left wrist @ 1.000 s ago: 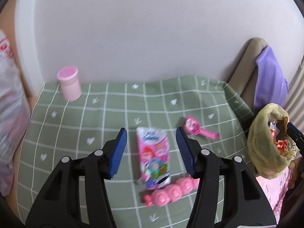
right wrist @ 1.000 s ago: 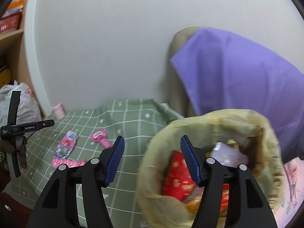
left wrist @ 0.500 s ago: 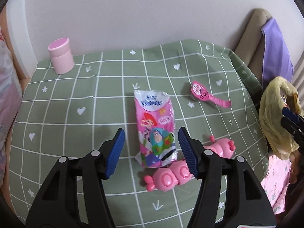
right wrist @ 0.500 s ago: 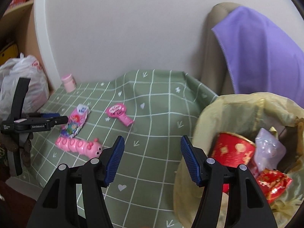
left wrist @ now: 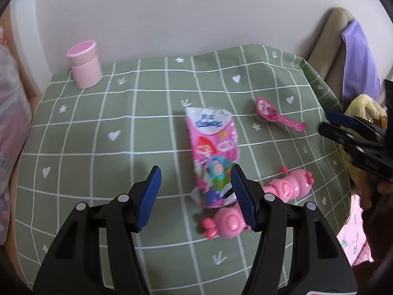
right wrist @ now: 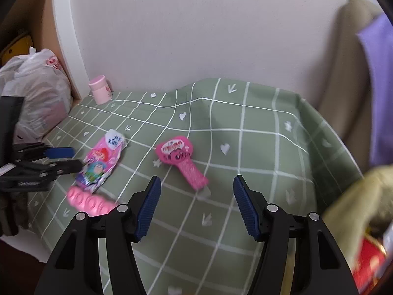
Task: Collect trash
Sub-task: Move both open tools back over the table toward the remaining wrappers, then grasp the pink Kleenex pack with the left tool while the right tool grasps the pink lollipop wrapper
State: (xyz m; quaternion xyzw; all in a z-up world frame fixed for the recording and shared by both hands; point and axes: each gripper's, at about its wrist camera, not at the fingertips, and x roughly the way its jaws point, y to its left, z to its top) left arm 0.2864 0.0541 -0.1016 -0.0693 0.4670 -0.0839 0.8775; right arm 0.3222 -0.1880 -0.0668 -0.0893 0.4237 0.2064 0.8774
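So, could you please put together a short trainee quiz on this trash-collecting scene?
1. True or false: the left gripper is shut on the pink cartoon-printed snack packet.
2. Which lies nearest the right gripper? A. pink lidded jar B. pink heart-headed hairbrush C. white plastic bag
3. What touches the packet's near end on the green checked tablecloth?

Key: 1 false, its jaws are open; 2 B; 3 the pink caterpillar toy.

Surface: your table under a green white-gridded cloth point(left wrist: 103, 132)
On it:
- pink lidded cylindrical jar point(left wrist: 84, 64)
- pink cartoon-printed foil wrapper point(left wrist: 212, 157)
- pink plastic caterpillar toy point(left wrist: 258, 204)
- flat pink brush-shaped packet point(right wrist: 181, 159)
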